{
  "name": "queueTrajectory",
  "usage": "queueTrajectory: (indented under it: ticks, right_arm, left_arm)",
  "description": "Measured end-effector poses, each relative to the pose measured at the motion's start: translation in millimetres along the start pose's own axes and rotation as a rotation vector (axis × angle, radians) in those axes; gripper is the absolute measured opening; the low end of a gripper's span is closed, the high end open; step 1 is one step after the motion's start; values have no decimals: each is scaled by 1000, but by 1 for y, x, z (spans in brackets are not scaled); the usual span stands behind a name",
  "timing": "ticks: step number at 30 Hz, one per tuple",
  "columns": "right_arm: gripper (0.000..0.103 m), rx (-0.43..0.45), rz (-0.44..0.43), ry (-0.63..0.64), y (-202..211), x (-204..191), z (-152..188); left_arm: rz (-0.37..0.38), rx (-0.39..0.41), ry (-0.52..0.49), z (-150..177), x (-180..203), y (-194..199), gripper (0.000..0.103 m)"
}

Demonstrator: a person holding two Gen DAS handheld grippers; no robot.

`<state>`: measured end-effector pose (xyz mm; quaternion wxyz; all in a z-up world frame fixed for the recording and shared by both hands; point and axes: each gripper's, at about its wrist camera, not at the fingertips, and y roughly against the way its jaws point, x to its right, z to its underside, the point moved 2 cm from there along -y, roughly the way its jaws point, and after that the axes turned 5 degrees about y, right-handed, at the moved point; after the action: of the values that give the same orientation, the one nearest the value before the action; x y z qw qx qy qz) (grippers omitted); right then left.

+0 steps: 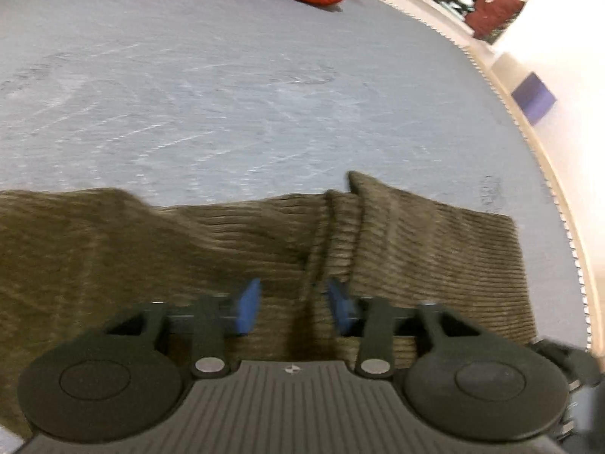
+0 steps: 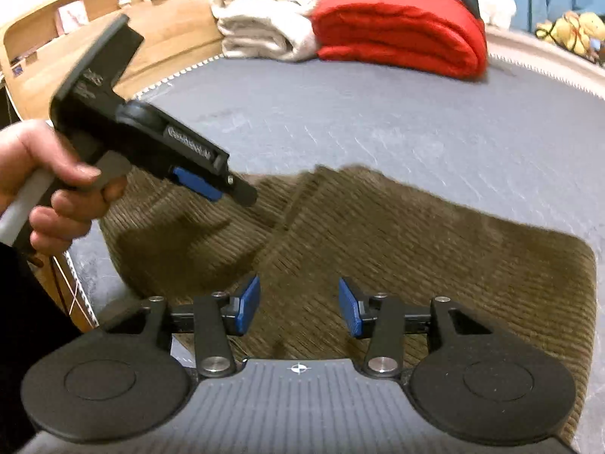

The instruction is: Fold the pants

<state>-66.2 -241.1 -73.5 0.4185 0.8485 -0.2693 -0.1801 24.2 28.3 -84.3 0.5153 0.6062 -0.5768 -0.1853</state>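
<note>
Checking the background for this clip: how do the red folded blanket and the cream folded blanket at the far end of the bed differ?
The red blanket is vivid and smooth; the cream blanket is pale and looks fleecy. The red blanket lies on the right in the right wrist view, the cream blanket on the left, nearer the wooden headboard. More items are stacked on the cream blanket. Both are folded into thick bundles, touching side by side on the grey bed surface.

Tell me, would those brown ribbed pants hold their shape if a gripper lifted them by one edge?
Probably not: the pants already lie rumpled with a raised fold, so they would likely droop. The ribbed cloth looks grippy rather than slippery.
</note>
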Motion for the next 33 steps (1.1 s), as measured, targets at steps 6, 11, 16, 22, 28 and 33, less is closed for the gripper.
queueTrajectory:
  ticks: [6, 11, 16, 22, 28, 33]
  right_arm:
    - [48, -73, -25, 179, -26, -37, 19]
    - [47, -100, -12, 351, -47, -71, 29]
    - [14, -98, -22, 408, -55, -78, 27]
    - [9, 138, -46, 368, -5, -79, -2]
    - [16, 7, -118, 511, -21, -101, 31]
    - [45, -15, -91, 423, -15, -85, 28]
  left_arm:
    - [40, 5, -2, -4, 18, -10, 26]
    - [33, 9, 6, -7, 18, -11, 26]
    - [29, 15, 23, -10, 11, -7, 26]
    - [33, 63, 48, -18, 0, 7, 26]
    - [49, 46, 52, -17, 5, 5, 26]
    - [145, 37, -12, -8, 25, 2, 26]
